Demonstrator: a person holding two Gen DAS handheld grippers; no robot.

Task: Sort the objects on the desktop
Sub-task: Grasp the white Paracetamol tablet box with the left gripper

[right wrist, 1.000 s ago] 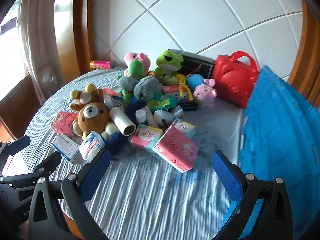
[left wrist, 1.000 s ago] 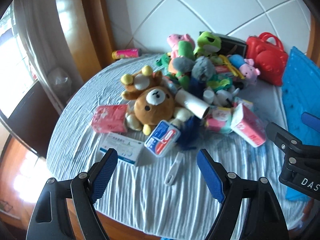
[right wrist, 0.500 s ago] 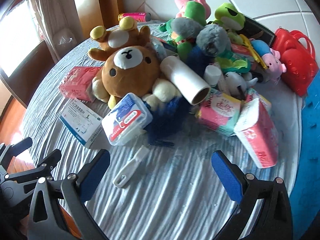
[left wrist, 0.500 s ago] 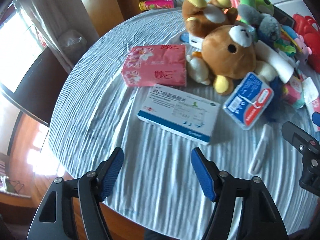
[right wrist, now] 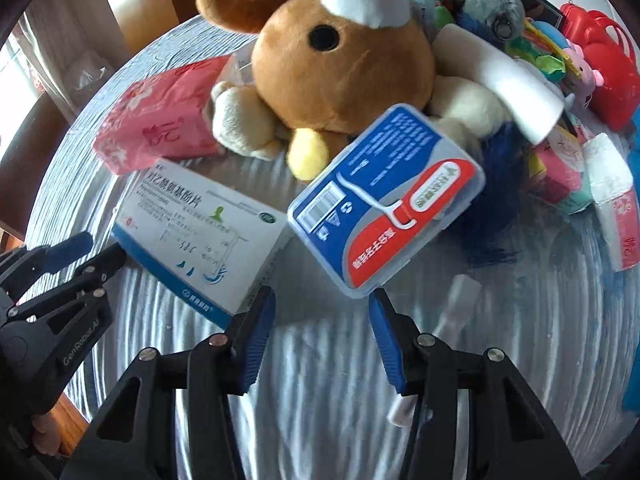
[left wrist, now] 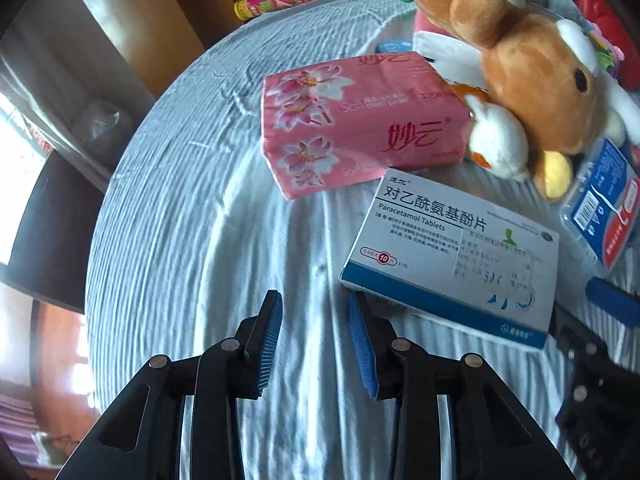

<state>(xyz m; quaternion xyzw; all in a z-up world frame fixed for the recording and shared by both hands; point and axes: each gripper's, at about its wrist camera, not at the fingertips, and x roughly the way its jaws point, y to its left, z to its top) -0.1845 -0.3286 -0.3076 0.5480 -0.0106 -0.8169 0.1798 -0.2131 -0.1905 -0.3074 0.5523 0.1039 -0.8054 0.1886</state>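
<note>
Both grippers, left and right, are closing on nothing above the striped grey tablecloth. Only the right view is showing the clear plastic floss-pick box leaning beside the white-and-blue cardboard tablet box, bare cloth lying open towards the near edge.

Medicine box: "Paracetamol Tablets" (Chinese above); other gripper's body: seemingly "GenRobot.AI".
</note>
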